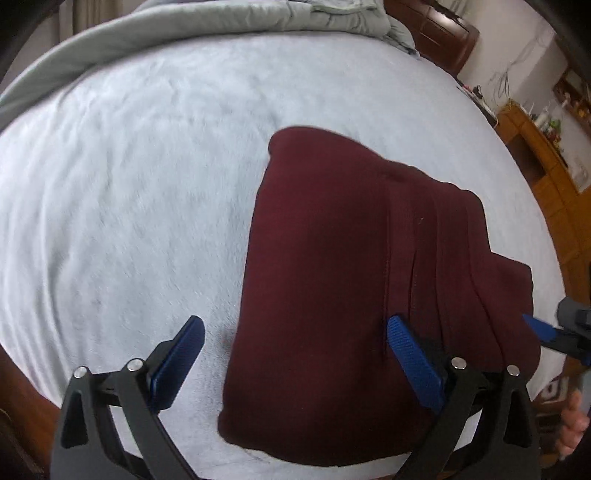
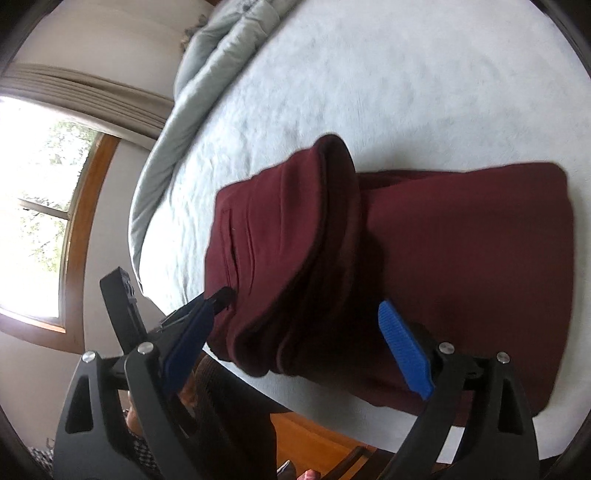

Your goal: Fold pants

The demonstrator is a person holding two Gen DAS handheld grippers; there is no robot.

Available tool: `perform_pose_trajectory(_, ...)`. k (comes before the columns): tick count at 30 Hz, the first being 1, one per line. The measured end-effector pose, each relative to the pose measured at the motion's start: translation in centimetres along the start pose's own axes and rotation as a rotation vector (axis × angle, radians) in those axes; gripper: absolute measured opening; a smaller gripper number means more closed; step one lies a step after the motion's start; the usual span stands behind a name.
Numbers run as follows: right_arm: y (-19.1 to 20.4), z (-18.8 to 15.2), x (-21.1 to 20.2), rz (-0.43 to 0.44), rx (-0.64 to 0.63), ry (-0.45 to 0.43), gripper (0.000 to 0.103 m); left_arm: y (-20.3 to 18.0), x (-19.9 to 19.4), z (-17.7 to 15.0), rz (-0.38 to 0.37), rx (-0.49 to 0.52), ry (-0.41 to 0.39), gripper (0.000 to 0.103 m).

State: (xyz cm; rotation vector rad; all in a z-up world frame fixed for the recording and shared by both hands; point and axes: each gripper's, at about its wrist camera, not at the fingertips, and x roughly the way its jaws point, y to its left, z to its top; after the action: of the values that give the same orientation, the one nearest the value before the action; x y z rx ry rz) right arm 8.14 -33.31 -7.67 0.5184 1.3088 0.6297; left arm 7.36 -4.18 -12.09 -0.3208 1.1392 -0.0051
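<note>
The left gripper (image 1: pixel 295 334) hovered spread wide over folded maroon pants (image 1: pixel 354 288) lying on a pale blue bed (image 1: pixel 129 184); the right gripper (image 2: pixel 297 314) was likewise spread, holding nothing

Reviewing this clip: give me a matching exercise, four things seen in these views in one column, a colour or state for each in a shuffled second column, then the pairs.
Things:
1. pants
2. left gripper
3. bed cover
4. quilt

Descriptions:
A. pale blue, spread flat under the garment
B. grey-green, bunched at the far edge of the bed
C. dark maroon, folded into a thick stack
D. jaws wide apart, holding nothing

Pairs: 1-C, 2-D, 3-A, 4-B
</note>
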Motion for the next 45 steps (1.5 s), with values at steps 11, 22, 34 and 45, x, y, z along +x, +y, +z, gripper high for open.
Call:
perform_pose_trajectory(11,0.5,-0.6,4.0,-0.109,-0.064,0.062,0.092,1.0,0.8,0.2,-0.089,-0.032,0.035,0.1)
perform_pose_trajectory(22,1.2,-1.3,5.8,-0.069,-0.125,0.045,0.028,3.5,1.2,0.0,-0.09,-0.096,0.055,0.1)
perform_pose_trajectory(34,2.8,-0.9,2.5,-0.016,-0.14,-0.021,0.021,2.9,-1.7,0.9,-0.199,-0.128,0.001,0.096)
perform_pose_trajectory(45,1.7,-1.3,-4.4,-0.032,-0.135,-0.132,0.02,-0.9,-2.4,1.7,-0.207,-0.057,-0.009,0.096)
